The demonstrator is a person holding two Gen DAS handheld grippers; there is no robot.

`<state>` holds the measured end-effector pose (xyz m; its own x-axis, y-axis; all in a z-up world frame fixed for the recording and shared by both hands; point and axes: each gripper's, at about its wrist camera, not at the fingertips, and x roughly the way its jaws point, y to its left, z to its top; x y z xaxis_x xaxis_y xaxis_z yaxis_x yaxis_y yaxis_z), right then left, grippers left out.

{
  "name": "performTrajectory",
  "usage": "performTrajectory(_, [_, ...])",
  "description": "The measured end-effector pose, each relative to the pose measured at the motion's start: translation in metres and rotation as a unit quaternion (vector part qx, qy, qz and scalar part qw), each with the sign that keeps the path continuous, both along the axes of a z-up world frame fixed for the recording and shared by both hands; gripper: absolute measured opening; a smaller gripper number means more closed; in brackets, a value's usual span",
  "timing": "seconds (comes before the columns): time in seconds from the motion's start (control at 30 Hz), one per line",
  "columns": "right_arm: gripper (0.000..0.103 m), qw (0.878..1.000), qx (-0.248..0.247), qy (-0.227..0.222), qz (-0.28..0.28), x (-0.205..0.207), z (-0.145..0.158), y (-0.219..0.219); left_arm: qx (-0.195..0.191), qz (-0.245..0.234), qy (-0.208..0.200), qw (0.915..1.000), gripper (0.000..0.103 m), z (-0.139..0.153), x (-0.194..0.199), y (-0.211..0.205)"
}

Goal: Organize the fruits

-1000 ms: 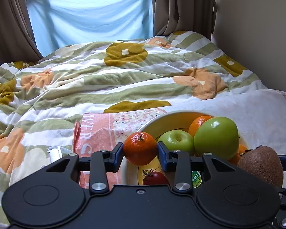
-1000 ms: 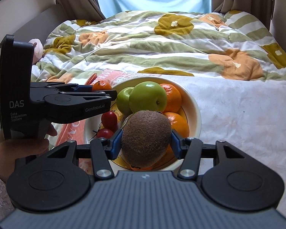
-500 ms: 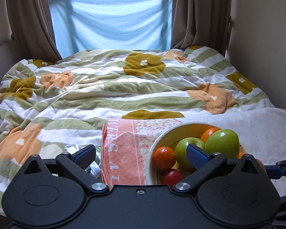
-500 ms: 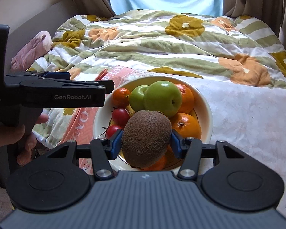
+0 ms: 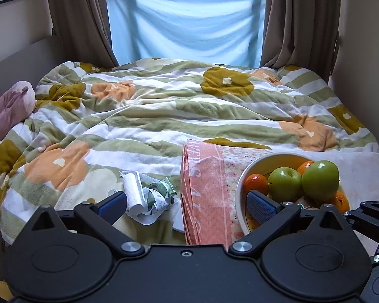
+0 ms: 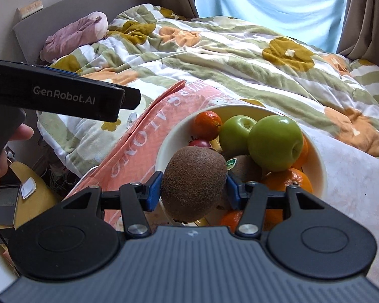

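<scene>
A cream bowl [image 6: 318,161] on the bed holds two green apples [image 6: 274,142], a tangerine [image 6: 206,125], oranges, a red tomato and a kiwi. It also shows in the left wrist view [image 5: 240,192] at lower right, with the tangerine [image 5: 255,183] at its left rim. My right gripper [image 6: 193,189] is shut on a brown kiwi [image 6: 193,184], held over the bowl's near edge. My left gripper [image 5: 187,204] is open and empty, left of and nearer than the bowl; it appears in the right wrist view [image 6: 128,98] at upper left.
A pink printed towel [image 5: 207,189] lies under the bowl's left side. Crumpled white and green wrappers [image 5: 146,197] lie on the flowered duvet [image 5: 164,116]. A pink plush toy [image 5: 5,111] is at the far left. Curtains and a window are behind.
My left gripper let go of the tangerine into the bowl, opened wide and drew back to the left. My right gripper still holds the kiwi and shifted slightly.
</scene>
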<state>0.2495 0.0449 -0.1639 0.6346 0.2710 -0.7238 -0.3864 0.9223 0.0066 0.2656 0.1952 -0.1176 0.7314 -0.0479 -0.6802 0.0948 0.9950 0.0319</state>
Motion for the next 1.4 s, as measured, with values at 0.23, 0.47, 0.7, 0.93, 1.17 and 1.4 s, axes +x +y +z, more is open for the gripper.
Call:
performTrajectory(0.23, [0.101, 0.996, -0.064, -0.062, 0.025, -0.017, -0.005, 0.012, -0.002, -0.001, 0.002, 1.0000, 0.103, -0.004, -0.002, 0.002])
performTrajectory(0.47, [0.103, 0.997, -0.043, -0.056, -0.008, -0.019, 0.006, 0.001, -0.009, -0.005, 0.000, 0.9999, 0.103, 0.005, -0.006, 0.001])
performTrajectory(0.7, [0.103, 0.997, -0.010, -0.067, -0.035, -0.036, 0.042, -0.027, -0.002, -0.005, -0.035, 0.9994, 0.103, 0.036, -0.028, -0.015])
performTrajectory(0.93, [0.103, 0.993, 0.013, -0.093, -0.069, -0.077, 0.095, -0.082, -0.009, -0.003, -0.072, 0.9974, 0.103, 0.076, -0.077, -0.049])
performTrajectory(1.17, [0.103, 0.986, 0.032, -0.101, -0.131, -0.132, 0.144, -0.148, -0.045, -0.020, -0.092, 0.9945, 0.103, 0.110, -0.131, -0.086])
performTrajectory(1.4, [0.103, 0.978, -0.005, -0.097, -0.186, -0.176, 0.154, -0.184, -0.118, -0.006, -0.049, 0.9918, 0.103, 0.103, -0.169, -0.102])
